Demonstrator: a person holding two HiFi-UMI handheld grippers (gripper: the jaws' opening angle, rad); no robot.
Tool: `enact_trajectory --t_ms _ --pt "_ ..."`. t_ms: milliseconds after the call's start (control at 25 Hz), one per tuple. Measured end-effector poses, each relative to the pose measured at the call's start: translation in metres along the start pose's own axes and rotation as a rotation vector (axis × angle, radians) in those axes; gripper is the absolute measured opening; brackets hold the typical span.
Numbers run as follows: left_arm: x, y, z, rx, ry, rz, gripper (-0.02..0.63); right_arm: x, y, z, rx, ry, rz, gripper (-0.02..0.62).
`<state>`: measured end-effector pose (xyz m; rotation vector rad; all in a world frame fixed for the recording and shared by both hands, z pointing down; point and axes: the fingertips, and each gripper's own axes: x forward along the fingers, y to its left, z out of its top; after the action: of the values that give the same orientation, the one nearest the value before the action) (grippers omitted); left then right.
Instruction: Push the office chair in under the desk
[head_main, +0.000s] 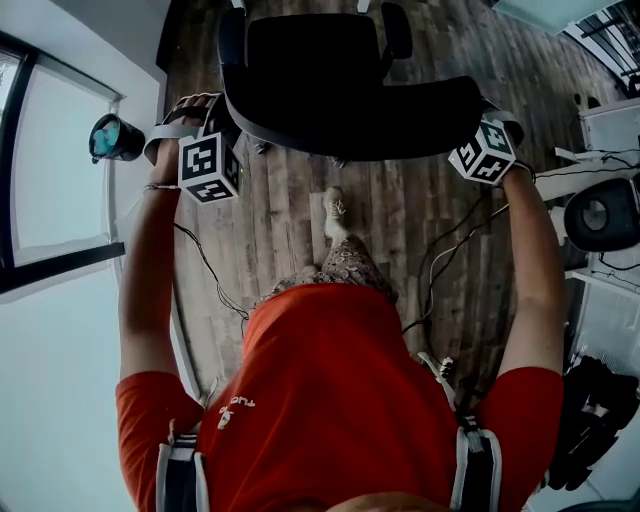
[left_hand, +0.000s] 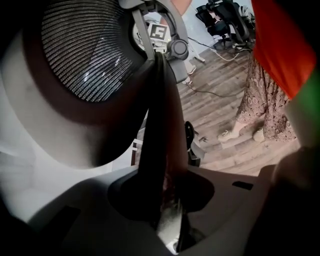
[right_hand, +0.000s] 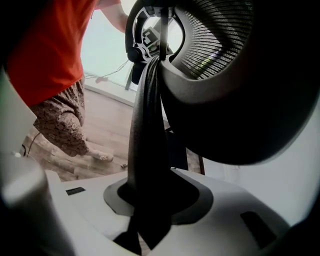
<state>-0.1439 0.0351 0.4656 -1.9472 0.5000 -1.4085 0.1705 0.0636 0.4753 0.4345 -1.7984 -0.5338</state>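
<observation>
The office chair (head_main: 340, 90) stands at twelve o'clock on the plank floor (head_main: 400, 220), its back toward the person. The left gripper (head_main: 218, 140) pinches the backrest's edge at ten o'clock, and the right gripper (head_main: 484, 135) pinches it at two. Cables (head_main: 450, 250) trail beside the person's shoe (head_main: 335, 208). A round grey device (head_main: 600, 215) sits at three o'clock.

Daylight glares white through the window (head_main: 60, 150) left of the near-black office chair (head_main: 350, 100); edges bend fisheye, and close foregrounds blur.
</observation>
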Motion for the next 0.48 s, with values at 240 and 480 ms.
enact_trajectory --t_ms 240,480 --pt "0.037 0.037 -0.016 -0.012 0.028 -0.027 0.103 0.030 -0.044 -0.013 -0.017 -0.013 -0.009 0.141" --pt "0.076 0.078 -0.025 -0.035 0.055 -0.015 0.107 0.067 -0.089 -0.040 -0.025 -0.005 0.022 0.141"
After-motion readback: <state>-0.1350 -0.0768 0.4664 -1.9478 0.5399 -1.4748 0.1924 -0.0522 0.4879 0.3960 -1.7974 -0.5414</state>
